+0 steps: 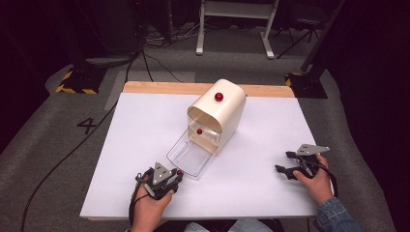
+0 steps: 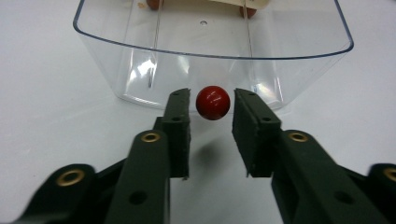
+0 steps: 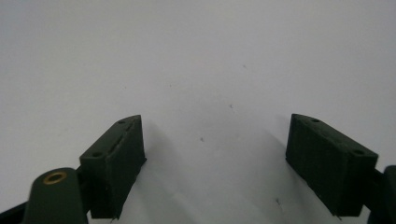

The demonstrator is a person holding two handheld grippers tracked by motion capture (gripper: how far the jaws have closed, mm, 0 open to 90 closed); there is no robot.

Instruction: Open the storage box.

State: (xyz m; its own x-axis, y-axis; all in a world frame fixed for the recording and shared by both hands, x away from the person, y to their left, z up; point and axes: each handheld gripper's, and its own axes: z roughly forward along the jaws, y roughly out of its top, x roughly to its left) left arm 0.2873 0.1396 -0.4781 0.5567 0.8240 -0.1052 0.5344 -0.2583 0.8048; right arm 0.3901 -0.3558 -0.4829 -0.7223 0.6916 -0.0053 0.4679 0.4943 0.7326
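Flanking a glossy red knob untouched, left gripper parted, right gripper spread wide.

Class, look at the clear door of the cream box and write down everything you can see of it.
The clear door looks like see-through plastic, curved, with rounded corners. It is swung fully open and lies flat on the white table in front of the cream box. A small red knob sticks out at its free edge. The left gripper has its jaws on either side of that knob, with a slight gap on each side.
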